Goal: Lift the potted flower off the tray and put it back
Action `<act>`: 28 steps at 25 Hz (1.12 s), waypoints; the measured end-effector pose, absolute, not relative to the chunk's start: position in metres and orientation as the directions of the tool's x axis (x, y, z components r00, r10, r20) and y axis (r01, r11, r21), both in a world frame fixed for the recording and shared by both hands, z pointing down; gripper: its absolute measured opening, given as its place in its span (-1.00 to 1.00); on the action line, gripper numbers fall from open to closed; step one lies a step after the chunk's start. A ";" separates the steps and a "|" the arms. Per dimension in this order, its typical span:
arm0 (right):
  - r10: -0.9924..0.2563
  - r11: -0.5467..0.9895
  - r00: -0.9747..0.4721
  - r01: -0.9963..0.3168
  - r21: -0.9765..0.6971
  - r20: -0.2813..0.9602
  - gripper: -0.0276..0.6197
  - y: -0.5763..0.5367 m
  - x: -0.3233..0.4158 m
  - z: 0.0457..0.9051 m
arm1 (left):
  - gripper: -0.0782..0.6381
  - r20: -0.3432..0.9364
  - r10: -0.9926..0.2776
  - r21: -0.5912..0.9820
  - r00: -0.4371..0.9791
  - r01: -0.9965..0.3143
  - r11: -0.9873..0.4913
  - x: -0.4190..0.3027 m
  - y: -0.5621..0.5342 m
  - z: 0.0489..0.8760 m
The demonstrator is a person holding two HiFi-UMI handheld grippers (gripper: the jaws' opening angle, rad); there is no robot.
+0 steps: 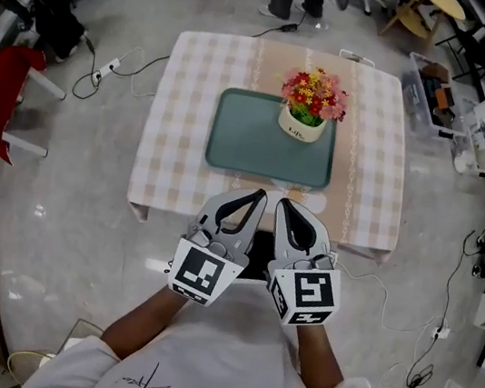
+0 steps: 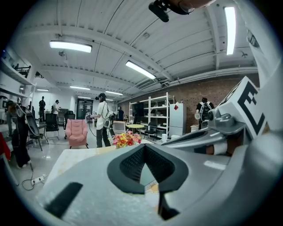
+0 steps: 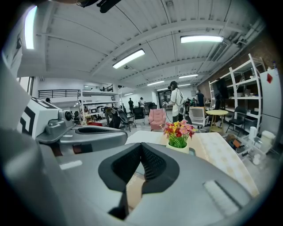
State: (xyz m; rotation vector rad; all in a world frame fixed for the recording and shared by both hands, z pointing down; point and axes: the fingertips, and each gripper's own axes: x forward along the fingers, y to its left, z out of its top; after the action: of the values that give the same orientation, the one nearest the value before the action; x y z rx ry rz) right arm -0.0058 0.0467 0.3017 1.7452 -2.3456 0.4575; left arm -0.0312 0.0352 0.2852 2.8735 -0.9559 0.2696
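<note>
Left gripper (image 1: 254, 200) and right gripper (image 1: 287, 207) both pressed together, empty. Potted flower (image 1: 310, 108) stands ahead in the tray's (image 1: 247, 139) far-right corner, nearer the right.

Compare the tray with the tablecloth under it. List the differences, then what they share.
The tray is plain dull green; the tablecloth is checked in beige and white. The tray is the smaller, lying wholly inside the tablecloth's outline. The tray has rounded corners and a rim; the tablecloth hangs down at its near edge. Both are roughly rectangular, lie flat and are lined up with each other.
</note>
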 end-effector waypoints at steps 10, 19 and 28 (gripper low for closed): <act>-0.900 0.241 -0.277 -0.960 -0.145 0.338 -0.88 0.031 0.021 0.332 | -0.79 0.215 -0.608 0.002 0.764 -0.623 -0.782 -0.021 0.017 0.311; -0.881 0.242 -0.293 -0.954 -0.177 0.372 -0.85 0.011 0.036 0.360 | -0.79 0.232 -0.600 -0.035 0.766 -0.610 -0.792 0.000 0.003 0.335; -0.867 0.248 -0.311 -0.947 -0.202 0.390 -0.81 -0.015 0.045 0.380 | -0.79 0.252 -0.620 0.012 0.743 -0.643 -0.766 0.005 -0.032 0.353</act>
State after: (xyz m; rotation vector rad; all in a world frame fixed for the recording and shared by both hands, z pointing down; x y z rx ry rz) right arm 0.0451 -0.0149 0.3798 1.7110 -2.3178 0.5989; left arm 0.0050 -0.0324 0.3532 2.8407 -1.0318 0.3577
